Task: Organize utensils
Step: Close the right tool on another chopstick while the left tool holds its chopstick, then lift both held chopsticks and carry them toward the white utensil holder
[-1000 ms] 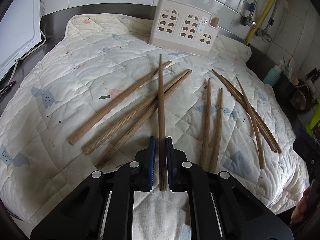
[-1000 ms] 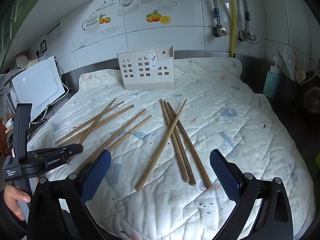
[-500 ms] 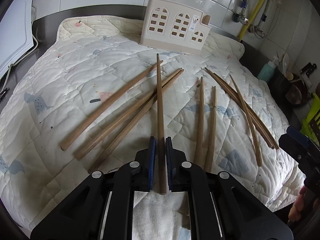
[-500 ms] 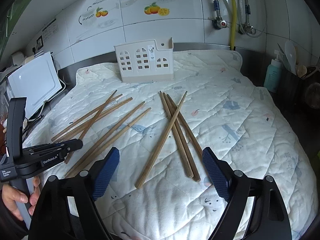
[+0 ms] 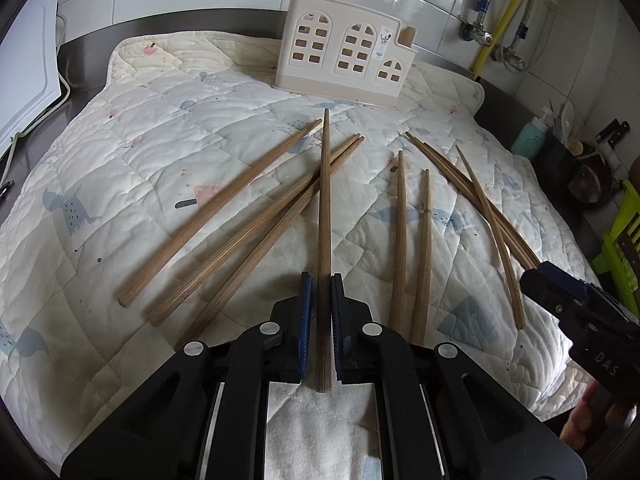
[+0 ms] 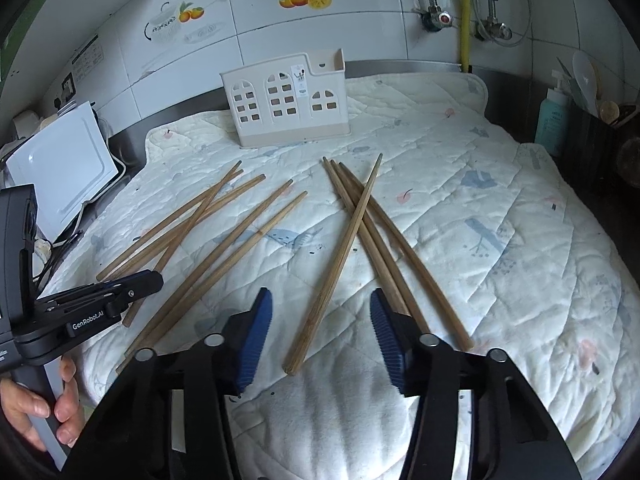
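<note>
Several wooden chopsticks lie scattered on a quilted cream mat (image 5: pixel 132 168). My left gripper (image 5: pixel 321 280) is shut on one chopstick (image 5: pixel 325 200), which points toward the cream utensil holder (image 5: pixel 344 50) at the far edge. My right gripper (image 6: pixel 320 312) is open, its jaws either side of the thick end of a loose chopstick (image 6: pixel 340 256) that crosses a bundle of three (image 6: pixel 384 248). The holder also shows in the right wrist view (image 6: pixel 286 100). The left gripper shows at the left of the right wrist view (image 6: pixel 136 282).
A white appliance (image 6: pixel 60 172) stands left of the mat. A teal bottle (image 6: pixel 554 114) and a dark utensil pot (image 6: pixel 592 140) stand at the right. Pipes and a yellow hose (image 6: pixel 464 12) run down the tiled wall behind.
My right gripper's jaws have narrowed and it has moved forward and down over the loose chopstick. My left gripper, still holding its chopstick, has moved slightly forward toward the holder.
</note>
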